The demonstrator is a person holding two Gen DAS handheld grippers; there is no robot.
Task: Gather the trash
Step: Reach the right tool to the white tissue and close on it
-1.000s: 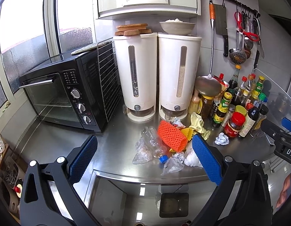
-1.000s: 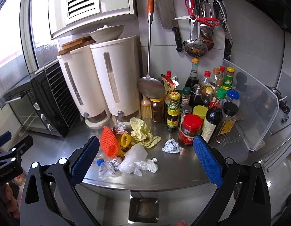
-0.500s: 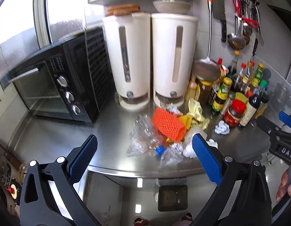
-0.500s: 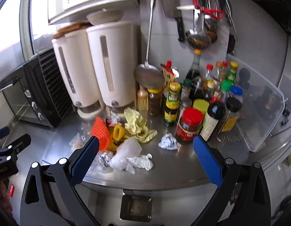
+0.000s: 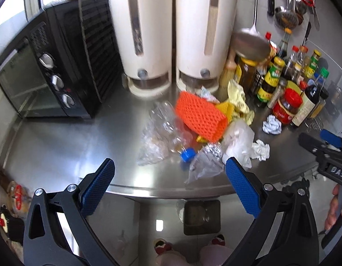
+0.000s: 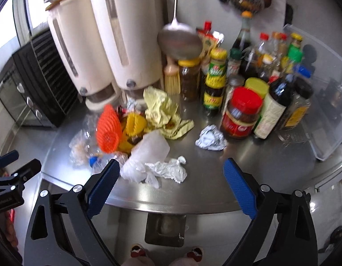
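A trash pile lies on the steel counter (image 5: pixel 60 137): an orange foam net (image 5: pixel 199 117) (image 6: pixel 109 130), a crushed clear bottle with a blue cap (image 5: pixel 187 154), clear plastic bags (image 5: pixel 153 146), a yellow wrapper (image 6: pixel 164 110), crumpled white paper (image 6: pixel 168 170) and a foil ball (image 6: pixel 209 140). My left gripper (image 5: pixel 168 173) is open and empty, hovering near the counter's front edge before the bottle. My right gripper (image 6: pixel 171 173) is open and empty, just in front of the white paper.
Two white dispensers (image 5: pixel 171 33) and a black toaster oven (image 5: pixel 49 66) stand behind. Sauce bottles and jars (image 6: pixel 248 84) crowd the right, beside a clear splash guard (image 6: pixel 326 102). A bin (image 6: pixel 164 228) sits on the floor below the counter edge.
Both grippers have moved forward and down toward the trash pile; the counter and trash now look larger. Both stay open and empty.
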